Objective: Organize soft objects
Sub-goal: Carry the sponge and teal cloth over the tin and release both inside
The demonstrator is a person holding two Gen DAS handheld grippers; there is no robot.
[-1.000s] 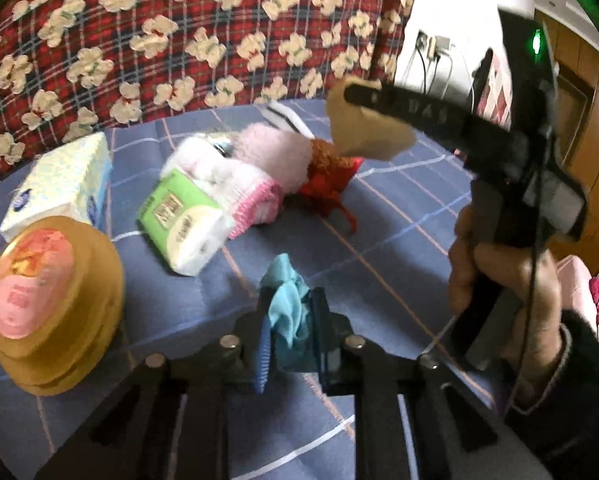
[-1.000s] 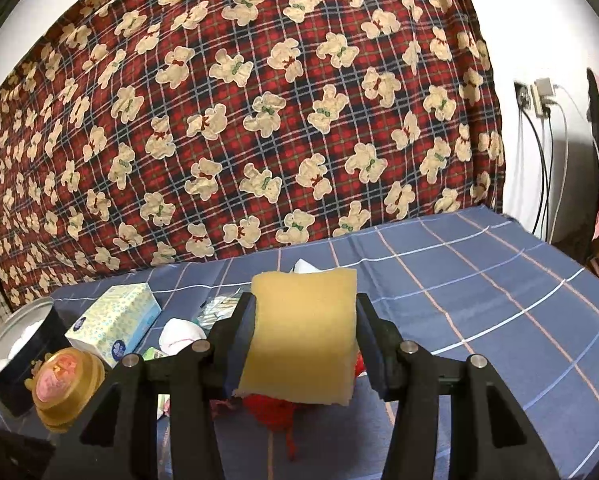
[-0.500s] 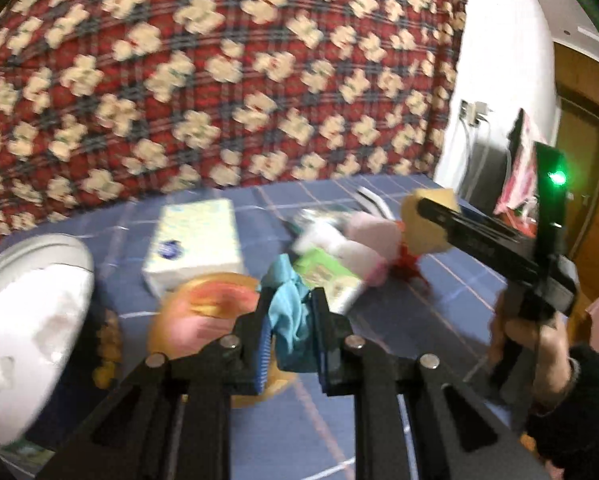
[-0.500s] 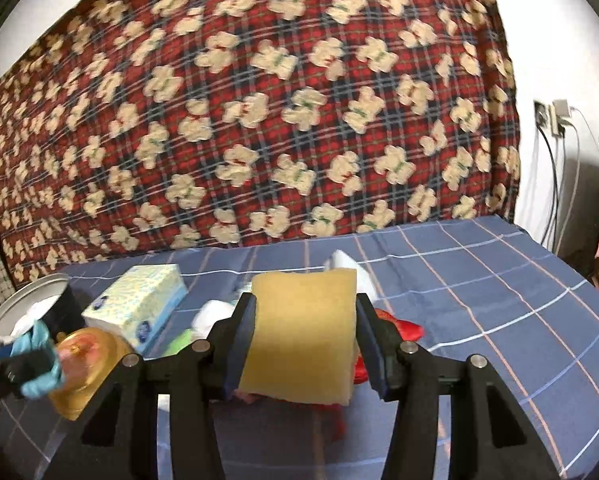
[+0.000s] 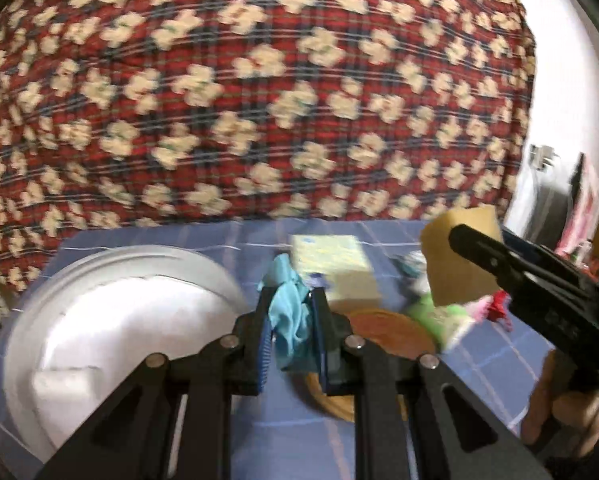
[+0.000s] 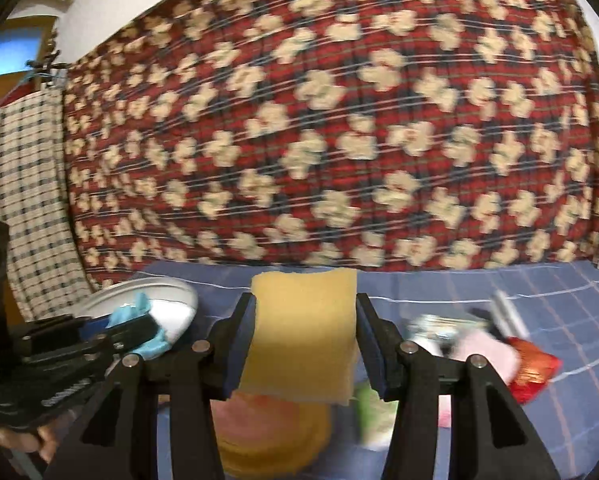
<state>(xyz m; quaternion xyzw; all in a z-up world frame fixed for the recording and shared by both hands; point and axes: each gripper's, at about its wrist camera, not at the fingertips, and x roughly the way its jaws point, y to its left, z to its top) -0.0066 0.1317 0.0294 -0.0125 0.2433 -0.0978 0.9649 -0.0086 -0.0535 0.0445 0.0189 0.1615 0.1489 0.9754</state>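
Note:
My left gripper (image 5: 291, 332) is shut on a crumpled teal cloth (image 5: 289, 312), held above the blue checked bedsheet (image 5: 511, 356). Just left of it stands a round bin with a white liner (image 5: 99, 320). My right gripper (image 6: 305, 336) is shut on a yellow sponge (image 6: 303, 332), which hangs in the air. In the left wrist view that sponge (image 5: 455, 256) shows at the right in the black gripper. In the right wrist view the teal cloth (image 6: 139, 312) is at the left, in front of the bin (image 6: 167, 304).
A tissue box (image 5: 331, 268), a round orange toy with a pink top (image 5: 383, 328), a green-labelled tissue pack (image 5: 443, 316), pink fluffy things (image 6: 487, 352) and a red item (image 6: 531, 368) lie on the sheet. A red bear-print blanket (image 5: 259, 100) rises behind.
Both grippers have swung left with their loads. The white-lined bin has come into the left wrist view, and the pile of soft things has slid to the right.

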